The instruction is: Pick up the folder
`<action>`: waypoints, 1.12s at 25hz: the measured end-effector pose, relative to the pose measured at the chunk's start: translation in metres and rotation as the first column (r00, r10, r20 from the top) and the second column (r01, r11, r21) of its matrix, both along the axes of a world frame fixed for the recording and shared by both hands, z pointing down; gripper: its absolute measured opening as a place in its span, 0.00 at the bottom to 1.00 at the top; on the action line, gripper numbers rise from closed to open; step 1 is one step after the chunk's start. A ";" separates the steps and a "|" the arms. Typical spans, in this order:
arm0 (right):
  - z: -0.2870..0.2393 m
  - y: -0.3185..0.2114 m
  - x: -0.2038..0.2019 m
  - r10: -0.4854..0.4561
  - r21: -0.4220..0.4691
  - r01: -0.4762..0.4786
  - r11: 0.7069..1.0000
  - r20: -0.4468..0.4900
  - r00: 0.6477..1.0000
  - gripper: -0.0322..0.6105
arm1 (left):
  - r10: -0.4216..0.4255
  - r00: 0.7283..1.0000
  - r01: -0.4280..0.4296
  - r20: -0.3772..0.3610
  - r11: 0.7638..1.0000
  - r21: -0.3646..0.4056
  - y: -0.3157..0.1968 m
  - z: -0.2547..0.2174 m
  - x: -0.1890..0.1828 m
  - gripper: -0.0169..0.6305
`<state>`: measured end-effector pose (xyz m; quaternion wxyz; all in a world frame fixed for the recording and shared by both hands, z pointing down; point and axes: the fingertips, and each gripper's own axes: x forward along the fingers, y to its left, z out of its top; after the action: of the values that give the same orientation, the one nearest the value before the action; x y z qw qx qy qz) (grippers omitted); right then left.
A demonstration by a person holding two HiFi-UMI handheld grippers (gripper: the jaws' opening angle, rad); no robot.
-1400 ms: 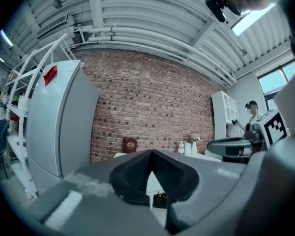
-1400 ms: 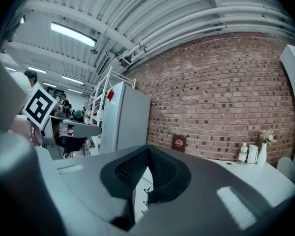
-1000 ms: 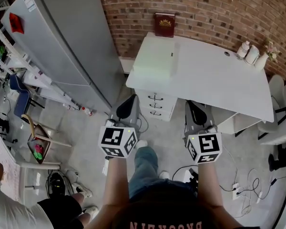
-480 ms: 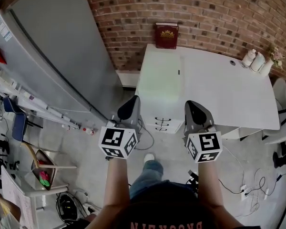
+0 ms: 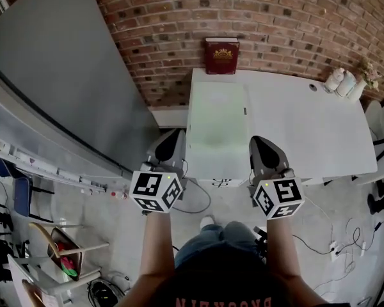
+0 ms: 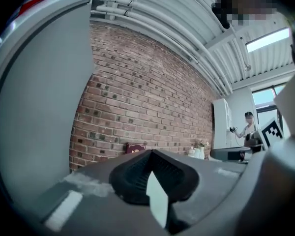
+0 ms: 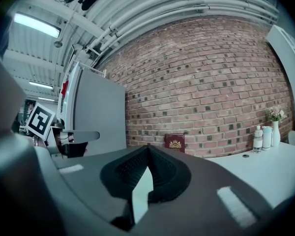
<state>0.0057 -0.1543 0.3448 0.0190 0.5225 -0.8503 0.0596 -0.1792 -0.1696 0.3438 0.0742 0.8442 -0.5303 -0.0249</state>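
The folder [image 5: 217,123], pale green and flat, lies on the left part of the white desk [image 5: 307,126], reaching back toward the brick wall. My left gripper [image 5: 169,147] is held level at the desk's near left corner, shut and empty. My right gripper [image 5: 264,151] hovers over the desk's near edge, just right of the folder, also shut with nothing in it. In the left gripper view the jaws [image 6: 150,154] meet in a closed seam; in the right gripper view the jaws [image 7: 147,149] do the same. Neither gripper view shows the folder.
A dark red book [image 5: 221,55] stands against the brick wall behind the folder. White bottles [image 5: 341,80] and a small flower vase [image 5: 371,75] stand at the desk's far right. A tall grey cabinet [image 5: 51,75] fills the left. Cables [image 5: 320,245] lie on the floor.
Both grippers have moved forward with the person, from over the floor to the desk's near edge. The desk and folder now lie closer. Both jaws stayed shut.
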 end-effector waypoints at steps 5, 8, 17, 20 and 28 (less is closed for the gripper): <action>0.006 -0.029 0.004 0.025 -0.022 -0.025 0.999 0.023 0.999 0.05 | 0.022 1.000 -0.022 -0.002 0.999 -0.038 -0.028 0.014 -0.003 0.03; 0.012 -0.046 0.008 0.028 -0.045 -0.026 0.999 0.035 0.999 0.06 | 0.002 0.999 -0.004 -0.038 0.999 -0.041 -0.043 0.017 -0.008 0.03; 0.028 -0.111 0.010 -0.023 -0.102 0.027 0.994 0.045 0.999 0.19 | 0.066 0.994 -0.077 -0.089 0.989 -0.125 -0.101 0.044 0.003 0.19; 0.036 -0.136 0.013 -0.047 -0.135 0.054 0.989 0.052 0.998 0.27 | 0.094 0.991 -0.109 -0.096 0.980 -0.164 -0.123 0.055 0.015 0.26; 0.075 -0.191 0.016 -0.126 -0.273 0.144 0.951 0.084 0.989 0.48 | 0.113 0.988 -0.141 -0.103 0.931 -0.337 -0.169 0.100 0.030 0.54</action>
<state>0.0222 -0.3452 0.4200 0.0682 0.4531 -0.8674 0.1940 -0.1496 -0.3387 0.4443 0.2430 0.8492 -0.4673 0.0383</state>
